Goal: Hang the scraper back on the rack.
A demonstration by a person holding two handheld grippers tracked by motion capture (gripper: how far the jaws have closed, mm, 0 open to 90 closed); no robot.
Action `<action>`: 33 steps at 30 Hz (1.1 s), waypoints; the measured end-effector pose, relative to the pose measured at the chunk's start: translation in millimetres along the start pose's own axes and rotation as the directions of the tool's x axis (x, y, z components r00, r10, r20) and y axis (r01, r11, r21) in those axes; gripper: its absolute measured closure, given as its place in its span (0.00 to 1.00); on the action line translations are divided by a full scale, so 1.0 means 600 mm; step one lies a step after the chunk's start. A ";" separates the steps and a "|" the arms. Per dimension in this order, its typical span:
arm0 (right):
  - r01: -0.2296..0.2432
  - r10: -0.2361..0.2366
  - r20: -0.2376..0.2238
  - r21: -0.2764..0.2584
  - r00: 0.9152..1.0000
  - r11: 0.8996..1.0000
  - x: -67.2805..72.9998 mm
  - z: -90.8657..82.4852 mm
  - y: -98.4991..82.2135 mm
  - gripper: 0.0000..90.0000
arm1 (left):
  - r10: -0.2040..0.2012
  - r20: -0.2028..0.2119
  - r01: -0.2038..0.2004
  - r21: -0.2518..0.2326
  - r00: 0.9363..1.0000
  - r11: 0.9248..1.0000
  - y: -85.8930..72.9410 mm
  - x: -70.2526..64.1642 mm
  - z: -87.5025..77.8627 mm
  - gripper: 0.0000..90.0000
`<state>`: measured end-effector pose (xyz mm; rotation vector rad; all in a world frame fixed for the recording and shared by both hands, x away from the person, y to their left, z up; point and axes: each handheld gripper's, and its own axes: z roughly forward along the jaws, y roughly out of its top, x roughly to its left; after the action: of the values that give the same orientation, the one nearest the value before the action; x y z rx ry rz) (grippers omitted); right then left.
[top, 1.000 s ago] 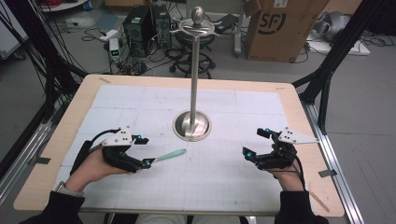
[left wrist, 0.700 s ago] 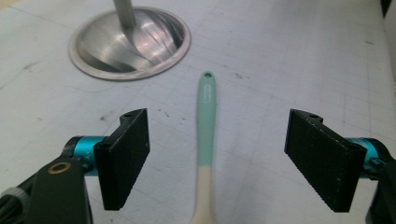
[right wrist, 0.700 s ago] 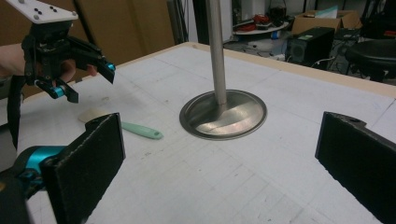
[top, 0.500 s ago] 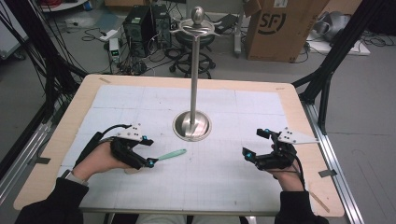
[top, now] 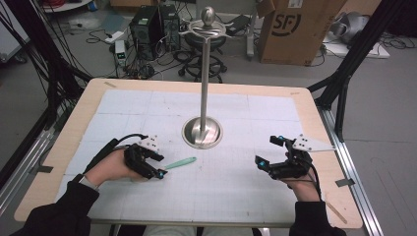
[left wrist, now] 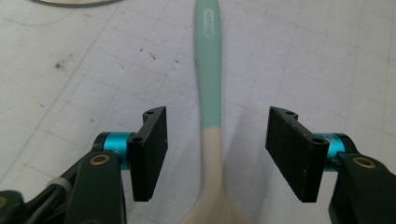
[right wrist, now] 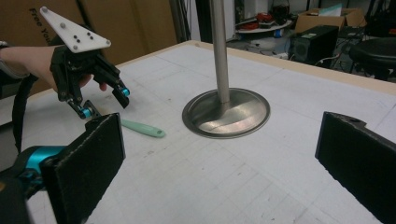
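Spanning the frame, a table (top: pixel 314 105) carries a white mat (top: pixel 231 187) and a steel stand (top: pixel 202 132) whose pole rises from a round base. The right gripper (top: pixel 271 151) rests near the table's right edge, jaws wide apart and empty, where it was a second ago. The left gripper (top: pixel 158 164) has advanced and dropped since then, and now straddles the spoon (top: pixel 180 162), which lies flat on the mat just left of the base. Its jaws have just been closing, yet a gap remains either side of the handle, so nothing is clamped; a pickup looks imminent. The spoon itself has not shifted.
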<state>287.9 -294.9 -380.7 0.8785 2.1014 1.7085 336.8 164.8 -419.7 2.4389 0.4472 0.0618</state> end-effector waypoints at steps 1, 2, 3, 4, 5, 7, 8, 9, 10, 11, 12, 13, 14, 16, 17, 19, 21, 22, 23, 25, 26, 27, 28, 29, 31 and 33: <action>0.000 0.000 0.000 0.000 1.000 1.000 0.000 0.000 0.000 0.01 | 0.000 0.000 0.000 0.005 1.000 1.000 0.000 0.000 0.000 0.47; 0.002 -0.002 0.001 -0.001 1.000 1.000 0.000 0.000 0.000 0.01 | 0.003 -0.001 -0.003 0.011 1.000 1.000 0.000 0.001 0.000 0.49; 0.001 -0.001 -0.001 0.000 1.000 1.000 0.000 0.000 0.000 0.01 | 0.001 -0.003 -0.001 0.017 1.000 1.000 0.000 0.001 0.001 0.50; 0.003 -0.003 -0.001 0.000 1.000 1.000 0.000 0.000 0.000 0.01 | 0.000 -0.005 0.000 0.029 1.000 1.000 0.000 0.002 0.001 0.53; 0.002 -0.002 -0.002 0.001 1.000 1.000 0.001 0.000 0.000 0.01 | -0.006 -0.011 0.007 0.040 1.000 0.999 0.000 0.003 0.002 0.55; 0.004 -0.004 -0.002 -0.001 1.000 1.000 0.000 0.000 0.000 0.01 | -0.011 -0.008 0.011 0.049 1.000 0.999 0.000 0.001 0.004 0.59; 0.004 -0.004 -0.002 0.000 1.000 1.000 0.000 0.000 0.000 0.01 | 0.004 -0.009 -0.004 0.070 1.000 0.998 0.002 0.000 0.006 0.60; 0.004 -0.004 -0.002 0.000 1.000 1.000 0.000 0.000 0.000 0.01 | 0.022 -0.019 -0.020 0.090 1.000 0.996 0.005 -0.001 0.007 0.61; 0.002 -0.002 -0.002 0.002 1.000 1.000 0.000 0.000 0.000 0.01 | 0.033 -0.022 -0.031 0.105 0.999 0.994 0.009 -0.001 0.008 0.62; 0.000 0.000 -0.002 0.002 1.000 1.000 0.000 0.001 -0.001 0.01 | 0.036 -0.022 -0.034 0.117 0.999 0.993 0.013 -0.001 0.008 0.63; 0.000 0.000 -0.002 0.001 1.000 1.000 -0.001 0.001 -0.001 0.01 | 0.034 -0.013 -0.032 0.129 0.999 0.991 0.017 -0.001 0.009 0.65; 0.003 -0.003 -0.003 0.003 1.000 1.000 -0.001 0.001 -0.001 0.01 | 0.036 -0.014 -0.033 0.146 0.999 0.989 0.019 -0.001 0.012 0.66; 0.002 -0.002 -0.004 0.002 1.000 1.000 0.000 0.000 -0.001 0.01 | 0.043 -0.014 -0.041 0.150 0.999 0.988 0.021 -0.001 0.013 0.67; 0.002 -0.002 -0.002 -0.001 1.000 1.000 -0.001 -0.001 0.000 0.01 | 0.047 -0.017 -0.043 0.168 0.999 0.985 0.024 -0.001 0.013 0.69; -0.001 0.001 -0.002 -0.001 1.000 1.000 -0.001 -0.002 0.000 0.01 | 0.050 -0.017 -0.046 0.177 0.999 0.983 0.026 -0.001 0.012 0.69; 0.000 0.000 -0.002 -0.003 1.000 1.000 -0.001 -0.002 0.000 0.01 | 0.056 -0.024 -0.051 0.193 0.998 0.980 0.028 -0.002 0.013 0.71; 0.000 0.000 -0.003 -0.002 1.000 1.000 -0.001 -0.002 -0.001 0.01 | 0.056 -0.022 -0.050 0.213 0.998 0.976 0.031 -0.002 0.012 0.74; 0.000 0.000 -0.003 -0.001 1.000 1.000 -0.001 -0.002 -0.001 0.01 | 0.052 -0.026 -0.045 0.224 0.998 0.974 0.031 -0.003 0.012 0.76; 0.000 0.000 -0.003 -0.001 1.000 1.000 0.000 -0.002 -0.001 0.01 | 0.051 -0.026 -0.043 0.235 0.998 0.971 0.033 -0.002 0.011 0.77; 0.001 -0.001 -0.002 -0.003 1.000 1.000 -0.001 -0.003 -0.001 0.01 | 0.038 -0.027 -0.030 0.247 0.999 0.969 0.034 -0.003 0.011 0.78; 0.000 0.000 -0.002 -0.003 1.000 1.000 -0.001 -0.003 -0.001 0.01 | 0.036 -0.027 -0.028 0.252 0.999 0.967 0.034 -0.003 0.011 0.79; -0.001 0.001 -0.001 -0.002 1.000 1.000 -0.001 -0.003 -0.001 0.01 | 0.039 -0.027 -0.030 0.265 0.999 0.964 0.035 -0.003 0.010 0.80; -0.002 0.002 -0.001 -0.001 1.000 1.000 -0.001 -0.002 -0.001 0.01 | 0.034 -0.028 -0.025 0.272 0.999 0.962 0.036 -0.003 0.011 0.80; -0.001 0.001 -0.002 0.000 1.000 1.000 0.000 -0.002 -0.001 0.01 | 0.029 -0.029 -0.019 0.283 0.999 0.959 0.038 -0.004 0.011 0.82; 0.001 -0.001 -0.003 0.003 1.000 1.000 0.000 -0.001 -0.002 0.01 | 0.027 -0.032 -0.016 0.310 0.999 0.951 0.042 -0.005 0.013 0.83; -0.001 0.001 -0.003 0.005 1.000 1.000 0.000 -0.001 -0.002 0.01 | 0.026 -0.037 -0.013 0.336 0.999 0.942 0.048 -0.005 0.015 0.84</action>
<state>287.5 -295.4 -381.8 0.8787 2.1085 1.7070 343.9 137.6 -409.2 2.7825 0.4846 0.0467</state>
